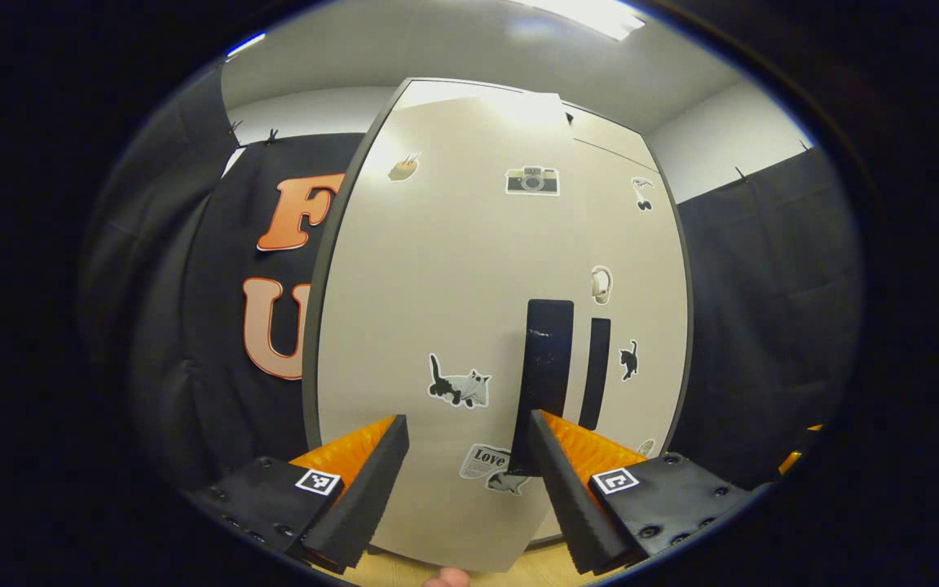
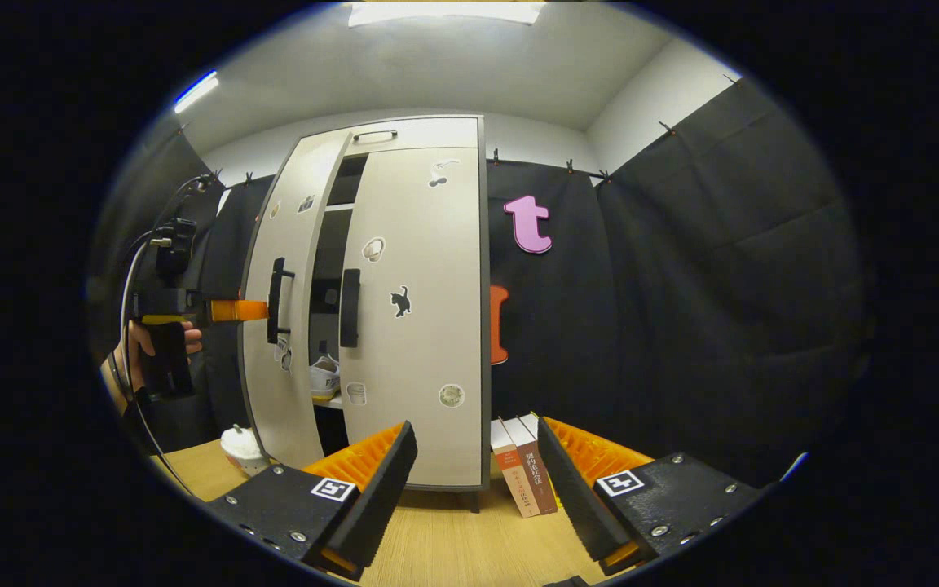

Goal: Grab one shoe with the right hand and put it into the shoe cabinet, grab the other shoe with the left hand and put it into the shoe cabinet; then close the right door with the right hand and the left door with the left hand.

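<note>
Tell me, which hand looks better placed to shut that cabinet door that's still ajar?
Left, probably. The left gripper is right at the handle of the ajar left door, fingers open. The right gripper hangs back above the table; the right door already looks closed.

We see a pale wooden tabletop [image 2: 437, 538] running under the scene in the right gripper view, and a strip of it [image 1: 555, 562] at the bottom of the left gripper view. On it, a few books [image 2: 522, 469] stand upright with a slight lean, red and white spines facing us, in front of the black curtain [image 2: 681, 310]. Farther left on the table we see a white lidded cup [image 2: 241, 448]. The black curtain [image 1: 763, 326] hangs from small clips along a white wall [image 2: 641, 98], and long ceiling lights [image 2: 445, 11] glow overhead, one also bright above in the left gripper view [image 1: 592, 15].
</note>
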A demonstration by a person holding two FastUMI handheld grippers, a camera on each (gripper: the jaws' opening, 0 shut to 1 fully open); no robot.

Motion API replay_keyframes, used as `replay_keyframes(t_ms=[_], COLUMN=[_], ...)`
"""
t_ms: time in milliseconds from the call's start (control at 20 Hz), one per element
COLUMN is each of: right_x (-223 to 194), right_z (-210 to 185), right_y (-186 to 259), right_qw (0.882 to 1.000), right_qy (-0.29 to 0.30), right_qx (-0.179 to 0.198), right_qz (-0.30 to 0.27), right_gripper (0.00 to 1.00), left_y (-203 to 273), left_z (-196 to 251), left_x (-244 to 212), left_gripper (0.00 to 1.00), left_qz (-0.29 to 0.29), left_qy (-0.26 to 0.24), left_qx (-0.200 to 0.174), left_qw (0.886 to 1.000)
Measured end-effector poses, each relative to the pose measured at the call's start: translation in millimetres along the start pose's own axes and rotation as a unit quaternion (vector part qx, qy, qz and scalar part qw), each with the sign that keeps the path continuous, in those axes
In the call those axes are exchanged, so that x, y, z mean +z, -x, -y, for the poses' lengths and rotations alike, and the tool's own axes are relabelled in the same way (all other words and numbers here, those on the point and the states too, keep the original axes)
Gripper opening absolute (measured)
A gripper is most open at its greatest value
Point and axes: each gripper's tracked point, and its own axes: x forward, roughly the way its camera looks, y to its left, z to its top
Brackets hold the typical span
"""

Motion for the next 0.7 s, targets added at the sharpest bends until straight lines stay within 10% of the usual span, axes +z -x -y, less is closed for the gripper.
replay_keyframes(t_ms=[700], right_x=[-6.3], right_z=[19.1], right_y=[-15.7], right_qw=[1.0], right_qy=[-0.007], right_qx=[-0.018], right_qz=[-0.008], right_gripper=[0.92], left_y=[-53.1], left_z=[11.4], left_x=[-9.7], left_gripper=[0.96], left_qz=[-0.006], left_qy=[-0.018], left_qx=[0.011], left_qw=[1.0])
